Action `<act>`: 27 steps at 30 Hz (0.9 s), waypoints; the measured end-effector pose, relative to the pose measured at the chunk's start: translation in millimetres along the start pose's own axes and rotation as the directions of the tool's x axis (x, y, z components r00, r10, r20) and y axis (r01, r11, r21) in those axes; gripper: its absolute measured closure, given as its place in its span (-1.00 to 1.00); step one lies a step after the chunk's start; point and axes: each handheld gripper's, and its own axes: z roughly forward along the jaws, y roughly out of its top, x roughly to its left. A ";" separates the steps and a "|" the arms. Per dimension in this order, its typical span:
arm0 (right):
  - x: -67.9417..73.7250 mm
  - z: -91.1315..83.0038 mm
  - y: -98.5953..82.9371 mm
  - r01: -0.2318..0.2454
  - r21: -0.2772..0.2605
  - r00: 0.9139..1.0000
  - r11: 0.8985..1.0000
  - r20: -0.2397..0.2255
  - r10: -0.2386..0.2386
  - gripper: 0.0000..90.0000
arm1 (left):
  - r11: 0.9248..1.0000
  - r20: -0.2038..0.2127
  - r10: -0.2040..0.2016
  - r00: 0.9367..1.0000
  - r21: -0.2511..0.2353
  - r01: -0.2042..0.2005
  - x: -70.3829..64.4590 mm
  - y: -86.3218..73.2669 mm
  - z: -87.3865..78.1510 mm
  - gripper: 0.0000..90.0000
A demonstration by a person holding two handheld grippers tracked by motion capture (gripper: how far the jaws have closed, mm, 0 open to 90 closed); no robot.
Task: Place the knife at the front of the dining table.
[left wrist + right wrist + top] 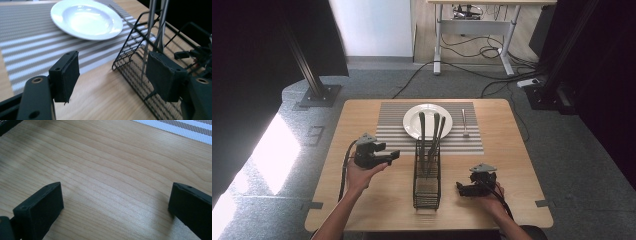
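Black wire caddy (427, 172) runs lengthwise toward the plate (428, 120).

left black two-jaw gripper (393, 154) at centre-left of the high view, jaws wide apart; right black two-jaw gripper (460, 188) lower right, jaws spread.

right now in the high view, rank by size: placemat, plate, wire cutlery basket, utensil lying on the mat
1. striped placemat, clearly the largest.
2 and 3. white plate and black wire cutlery basket: look alike in area, and the basket sits nearer the camera, so no ranking.
4. lone utensil right of the plate, smallest.
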 end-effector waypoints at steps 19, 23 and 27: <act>2.8 0.5 0.8 -0.002 0.002 1.000 1.000 0.004 0.002 -1.00 | 1.000 0.052 0.024 0.998 -0.003 -0.023 -15.4 21.9 17.0 -0.51; 2.7 0.5 0.5 0.001 0.000 1.000 1.000 0.002 -0.001 -1.00 | 1.000 0.055 0.017 0.998 -0.005 -0.017 -16.4 27.0 21.1 -0.51; 3.2 0.1 0.1 -0.001 0.000 1.000 1.000 0.000 0.001 -1.00 | 1.000 0.061 0.018 0.998 -0.010 -0.017 -20.1 32.3 25.9 -0.51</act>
